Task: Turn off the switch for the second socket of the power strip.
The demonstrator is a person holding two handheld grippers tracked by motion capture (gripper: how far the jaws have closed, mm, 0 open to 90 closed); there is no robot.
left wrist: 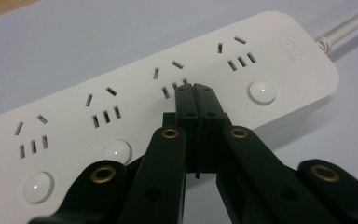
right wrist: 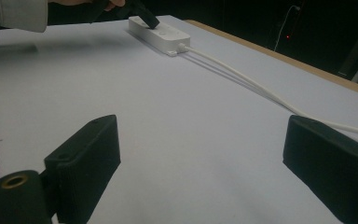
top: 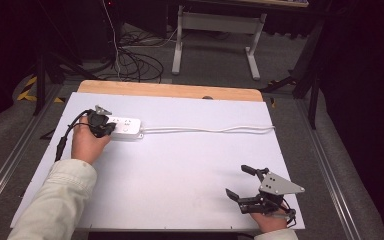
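A white power strip (top: 125, 127) lies at the table's left, with several sockets and round buttons (left wrist: 262, 92) along its top. Its white cable (top: 210, 130) runs right toward the table edge. My left gripper (top: 105, 127) is shut, its joined tips (left wrist: 196, 93) resting on the strip's top (left wrist: 135, 93) near a middle socket, nothing held between them. My right gripper (top: 242, 182) sits open at the near right corner of the table, jaws wide apart over bare surface (right wrist: 200, 154). The strip (right wrist: 161, 35) and cable (right wrist: 242, 79) lie far off in the right gripper view.
The table has a pale mat (top: 180, 170) and a wooden far edge (top: 170, 90). Beyond it stand a white desk frame (top: 215, 35) and loose floor cables (top: 135, 62). A cream sleeve (top: 55, 200) comes in at the bottom left.
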